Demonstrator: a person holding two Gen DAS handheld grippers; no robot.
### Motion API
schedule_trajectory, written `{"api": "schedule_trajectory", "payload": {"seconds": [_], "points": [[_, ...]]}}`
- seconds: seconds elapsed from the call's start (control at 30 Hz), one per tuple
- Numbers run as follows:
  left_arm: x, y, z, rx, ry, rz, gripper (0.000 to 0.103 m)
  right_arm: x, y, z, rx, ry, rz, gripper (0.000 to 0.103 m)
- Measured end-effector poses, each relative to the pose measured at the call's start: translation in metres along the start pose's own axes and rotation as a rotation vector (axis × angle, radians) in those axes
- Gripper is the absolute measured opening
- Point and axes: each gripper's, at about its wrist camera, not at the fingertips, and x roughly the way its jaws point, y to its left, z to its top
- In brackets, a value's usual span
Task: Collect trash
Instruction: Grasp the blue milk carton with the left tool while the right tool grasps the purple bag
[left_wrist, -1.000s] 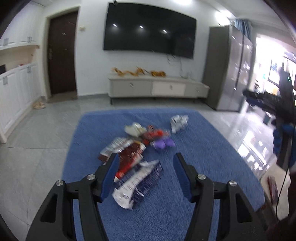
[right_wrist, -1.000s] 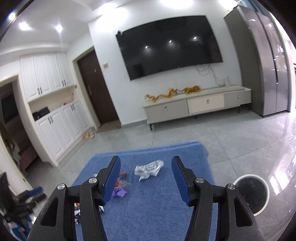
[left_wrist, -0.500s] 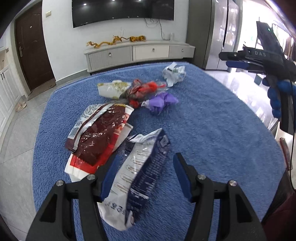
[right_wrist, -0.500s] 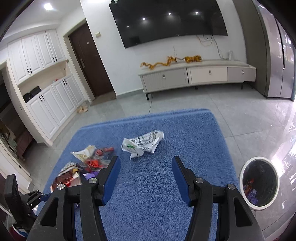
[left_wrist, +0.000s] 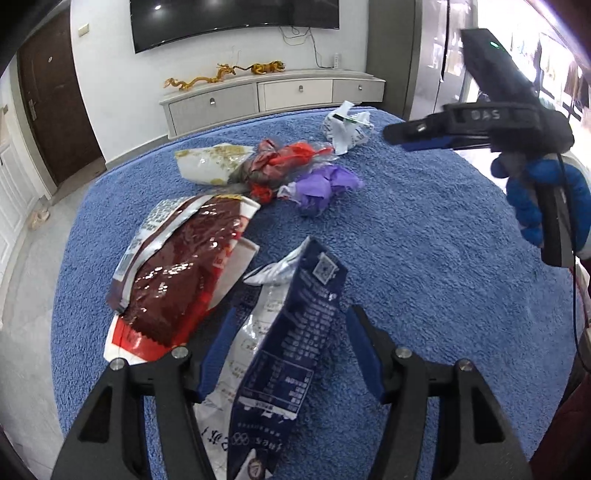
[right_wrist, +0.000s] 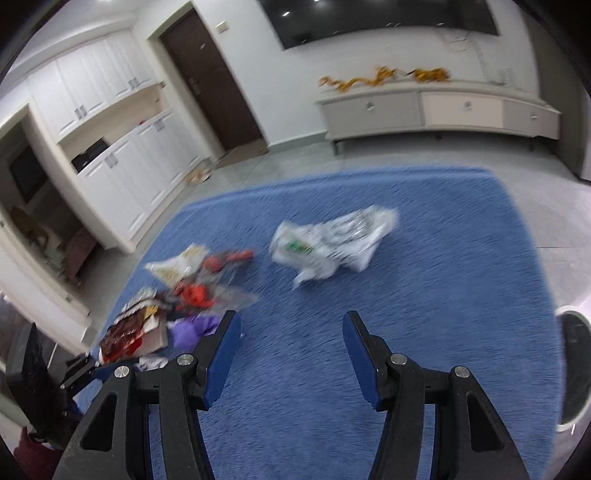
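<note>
Trash lies on a blue rug. My left gripper is open, its jaws on either side of a navy and white snack bag, not closed on it. Beside it lies a red-brown wrapper. Farther off are a purple wad, a red plastic wrapper, a cream packet and a crumpled white bag. My right gripper is open and empty above the rug; it also shows in the left wrist view. The white bag lies ahead of it.
A round trash bin stands on the tiled floor off the rug's right edge. A low TV cabinet stands along the far wall. White cupboards and a dark door are to the left.
My left gripper has come down closer over the navy snack bag. My right gripper has dropped lower toward the rug and swung left, so the bin sits at the frame's right edge.
</note>
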Motion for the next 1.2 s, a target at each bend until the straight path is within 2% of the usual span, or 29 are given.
{"api": "schedule_trajectory", "payload": {"seconds": [0.07,0.1,0.13,0.27,0.43,0.7,0.73,0.8,0.83,0.87,1.0,1.2], "points": [[0.002,-0.005,0.0,0.024,-0.003,0.024,0.052,0.012,0.01,-0.004,-0.03,0.031,0.042,0.055],[0.003,-0.007,0.0,0.037,-0.002,0.027,0.043,0.018,0.016,-0.005,-0.047,0.045,0.063,0.055],[0.004,-0.009,0.001,0.039,0.001,0.018,0.04,0.024,0.024,-0.007,-0.072,0.059,0.085,0.055],[0.006,-0.019,0.002,0.073,-0.003,0.049,0.038,0.04,0.045,-0.009,-0.147,0.091,0.147,0.055],[0.001,-0.02,0.004,0.031,-0.019,0.026,0.031,0.06,0.058,-0.009,-0.201,0.115,0.168,0.058],[-0.012,-0.016,-0.001,-0.056,-0.026,-0.027,0.03,0.071,0.065,-0.013,-0.207,0.129,0.208,0.06],[-0.013,-0.015,-0.001,-0.071,-0.028,-0.035,0.03,0.07,0.065,-0.015,-0.211,0.129,0.208,0.057],[-0.018,-0.013,-0.005,-0.109,-0.033,-0.053,0.03,0.069,0.065,-0.017,-0.214,0.141,0.217,0.037],[-0.021,-0.011,-0.006,-0.127,-0.037,-0.062,0.03,0.07,0.067,-0.018,-0.214,0.146,0.223,0.036],[-0.023,-0.009,-0.006,-0.144,-0.041,-0.07,0.03,0.067,0.067,-0.021,-0.214,0.149,0.225,0.031],[-0.038,-0.008,-0.009,-0.203,-0.07,-0.103,0.03,0.051,0.06,-0.031,-0.189,0.149,0.232,0.031],[-0.06,-0.025,0.001,-0.229,-0.117,-0.155,0.029,0.0,0.036,-0.049,-0.127,0.094,0.211,0.031]]}}
